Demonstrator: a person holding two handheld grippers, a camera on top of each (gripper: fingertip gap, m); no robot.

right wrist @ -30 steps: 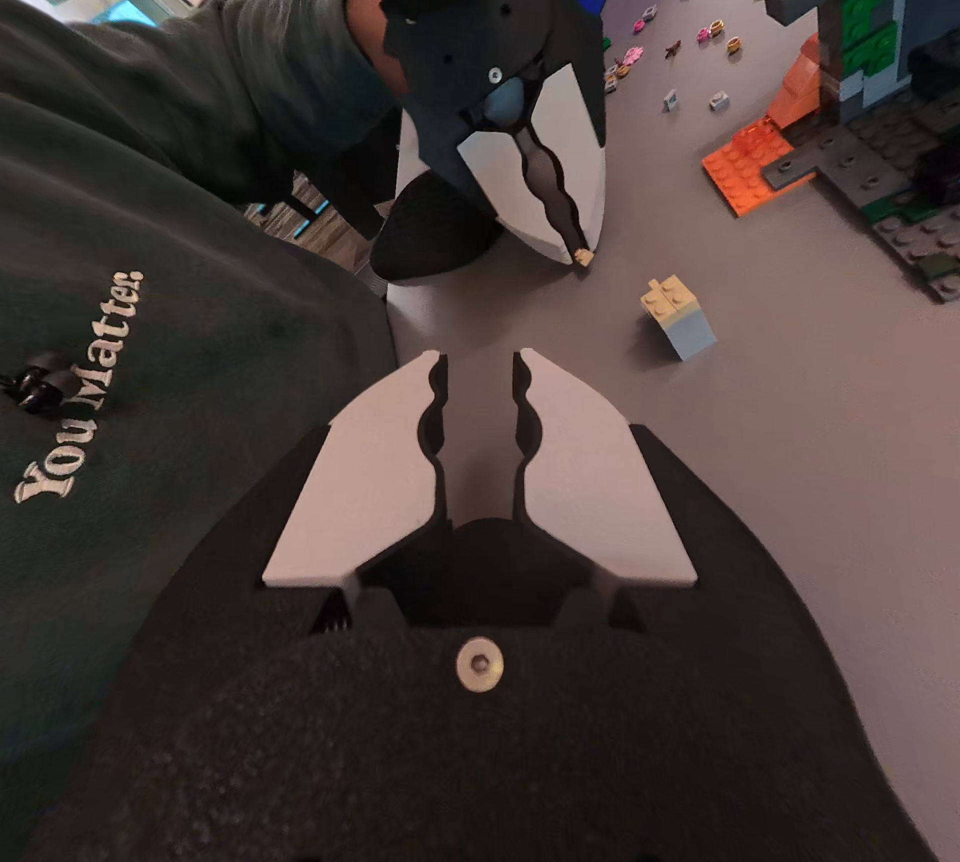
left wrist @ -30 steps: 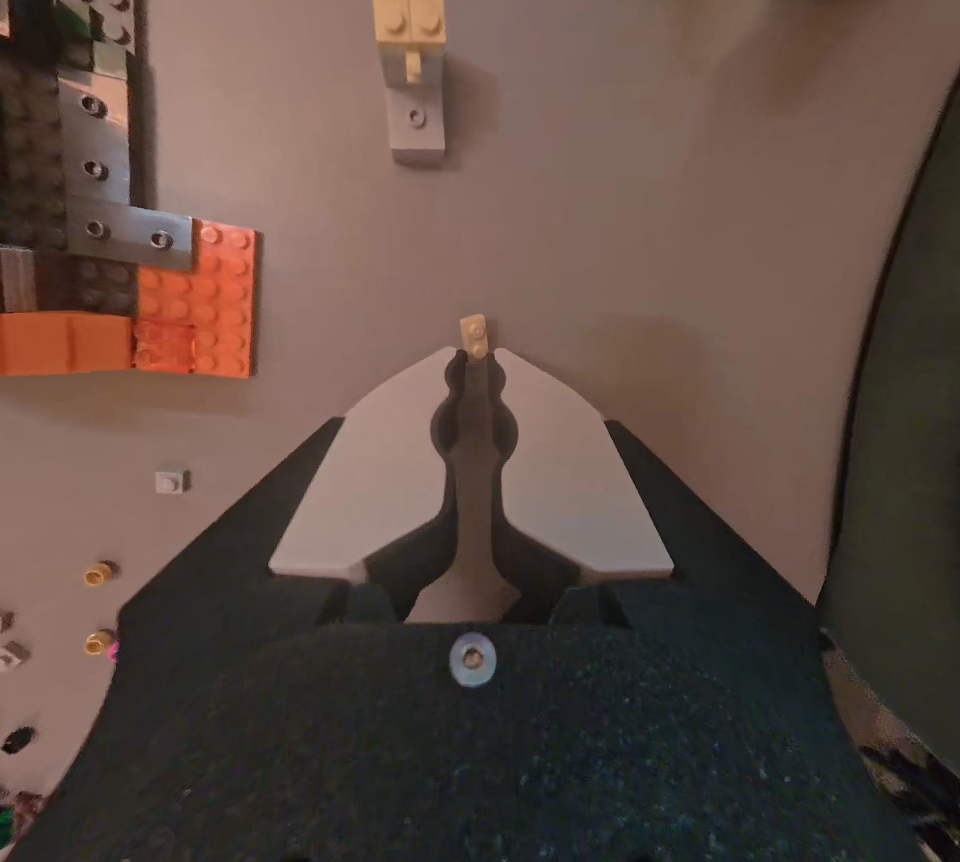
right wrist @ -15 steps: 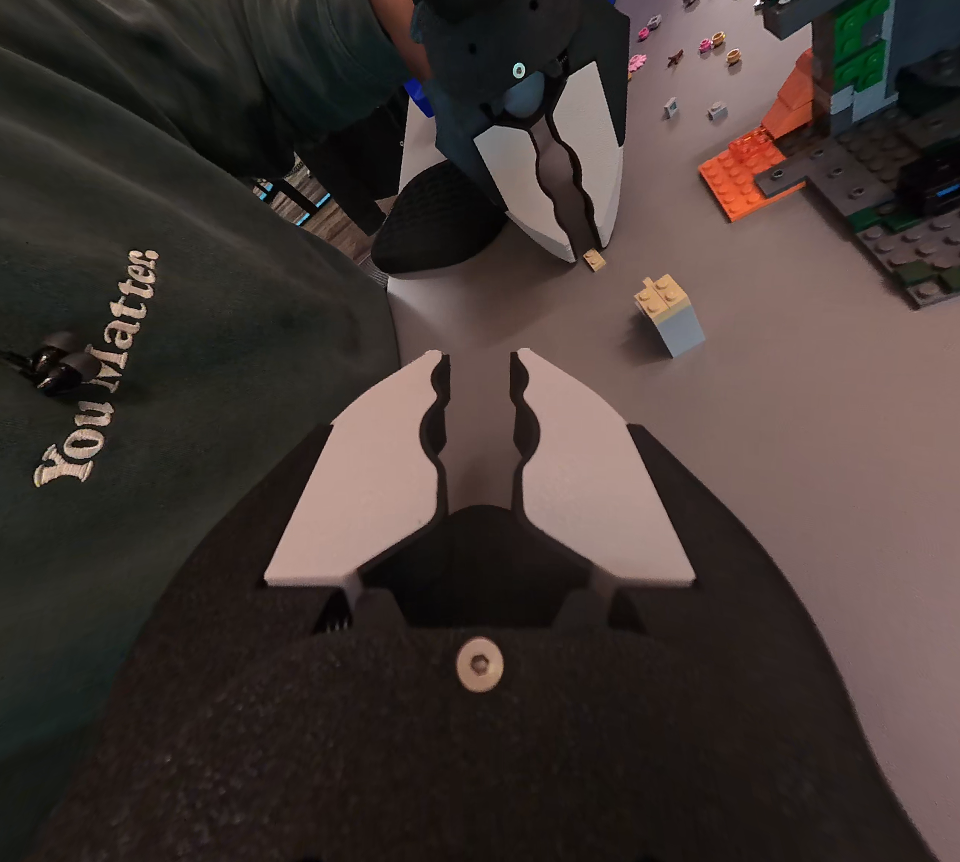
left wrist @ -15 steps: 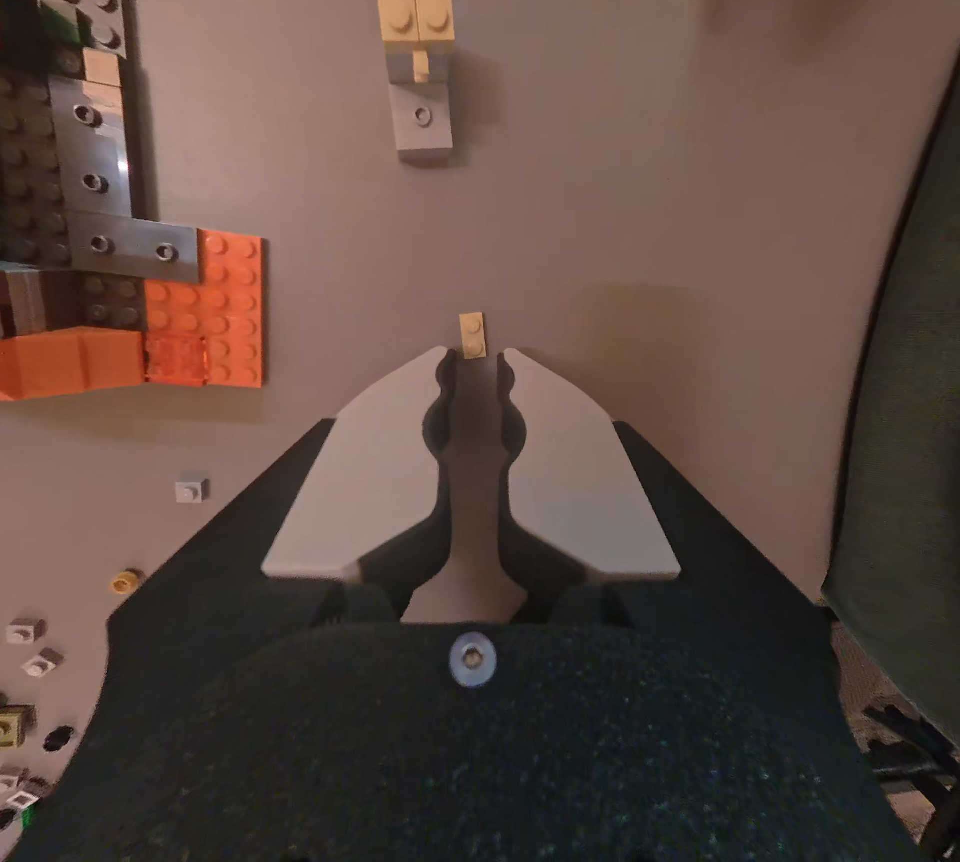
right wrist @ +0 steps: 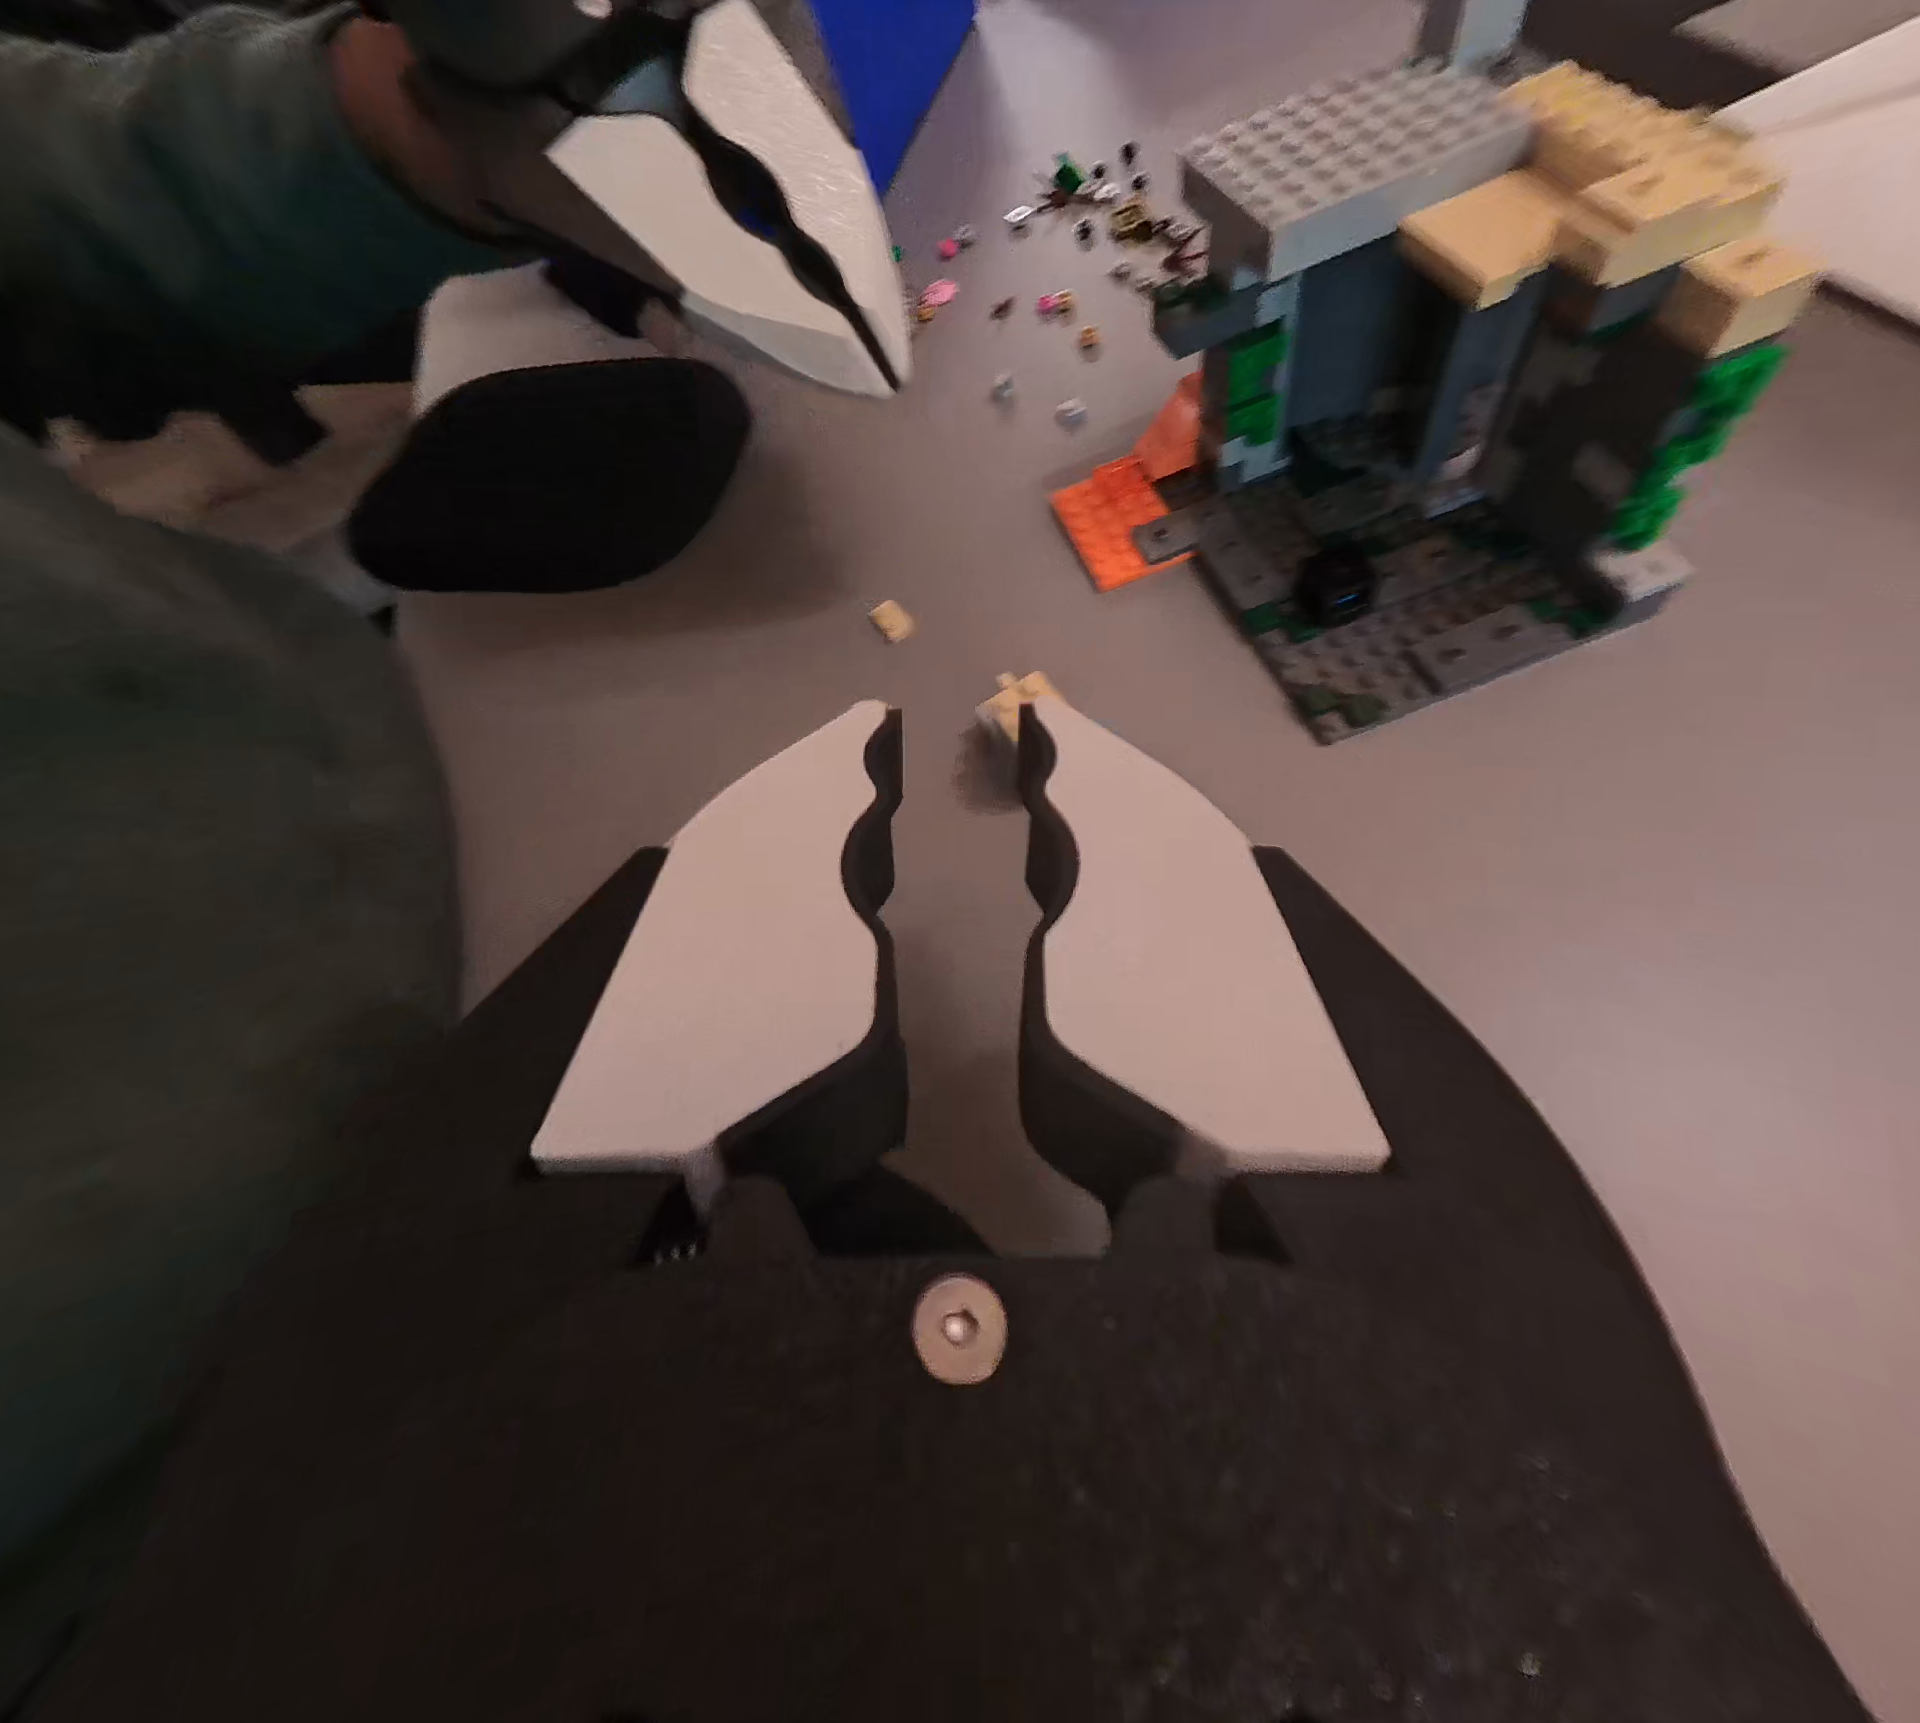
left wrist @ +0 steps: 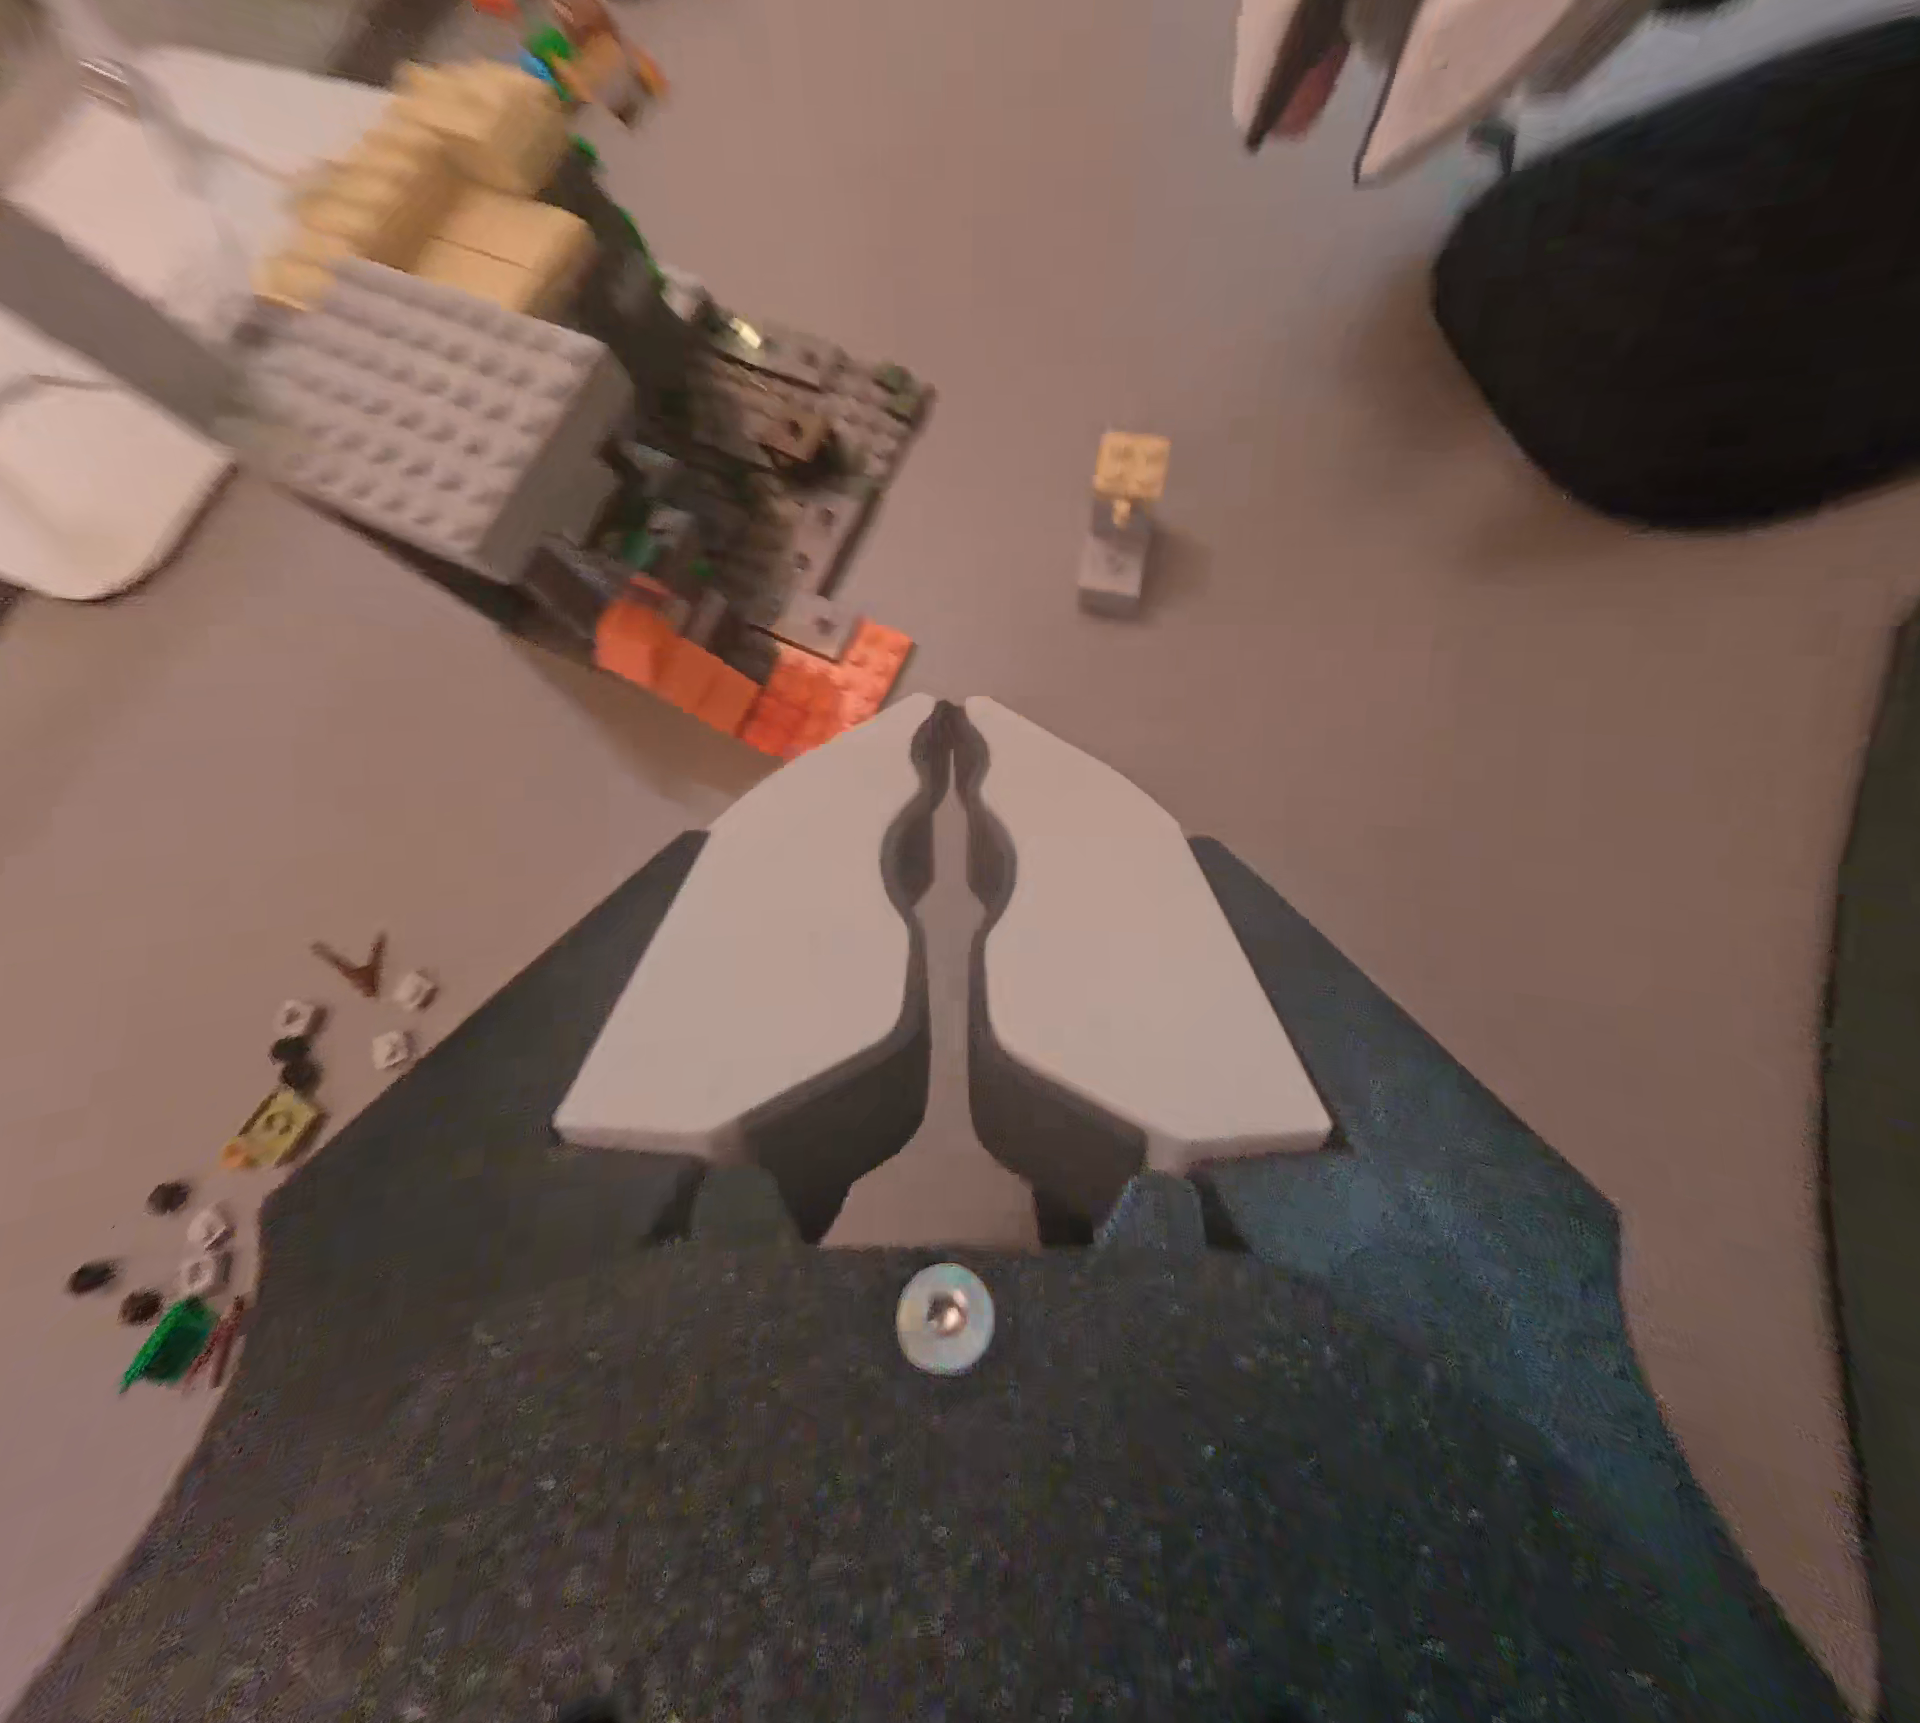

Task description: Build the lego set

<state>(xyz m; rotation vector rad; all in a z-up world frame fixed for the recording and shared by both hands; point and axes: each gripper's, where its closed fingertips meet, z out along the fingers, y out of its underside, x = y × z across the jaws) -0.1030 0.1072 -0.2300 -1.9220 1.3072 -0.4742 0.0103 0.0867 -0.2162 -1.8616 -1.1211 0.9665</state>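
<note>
1. Since earlier, left gripper [left wrist: 948, 709] released the small tan plate [right wrist: 891, 621] and lifted, fingertips meeting on nothing.
2. Right gripper [right wrist: 958, 717], parted, reaches the tan-topped grey block [right wrist: 1006, 715]; bare tabletop [right wrist: 1351, 894] separates it from the brick castle [right wrist: 1455, 385].

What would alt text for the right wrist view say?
An open two-finger gripper hovers over a grey table, a small tan-topped brick piece at its right fingertip. Beyond stand a brick building and a second, shut gripper.
</note>
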